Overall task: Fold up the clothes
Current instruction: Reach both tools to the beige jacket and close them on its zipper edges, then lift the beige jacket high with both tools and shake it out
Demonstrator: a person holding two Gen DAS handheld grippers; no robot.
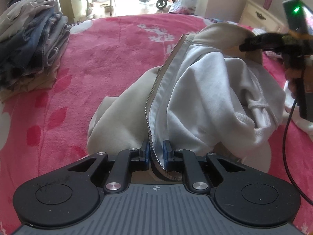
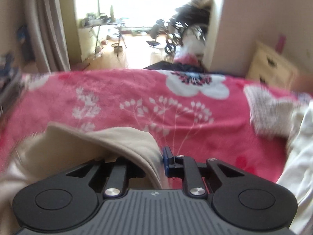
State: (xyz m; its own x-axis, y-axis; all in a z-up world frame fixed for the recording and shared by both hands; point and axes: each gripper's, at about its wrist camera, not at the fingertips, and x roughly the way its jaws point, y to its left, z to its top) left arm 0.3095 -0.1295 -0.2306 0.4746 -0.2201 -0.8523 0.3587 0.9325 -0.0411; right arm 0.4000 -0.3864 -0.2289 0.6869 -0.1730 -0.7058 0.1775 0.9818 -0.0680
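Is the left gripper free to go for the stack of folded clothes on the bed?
Probably not yet: the left gripper is shut on the jacket's zipper edge; the pink blanket toward the stack looks clear.

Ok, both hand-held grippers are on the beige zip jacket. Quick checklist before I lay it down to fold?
1. Left hand-held gripper clamped on the zipper edge: ok, teeth run between its blue pads.
2. Right hand-held gripper holding the jacket: ok; the right wrist view shows beige cloth across its fingers.
3. Jacket spread flat: not ok, it hangs bunched, white lining outward.
4. Landing space on the pink blanket: ok, bare ahead and to the left.
5. Folded pile clear of the jacket: ok, it sits apart at far left.
6. Sleeves untangled: cannot tell.
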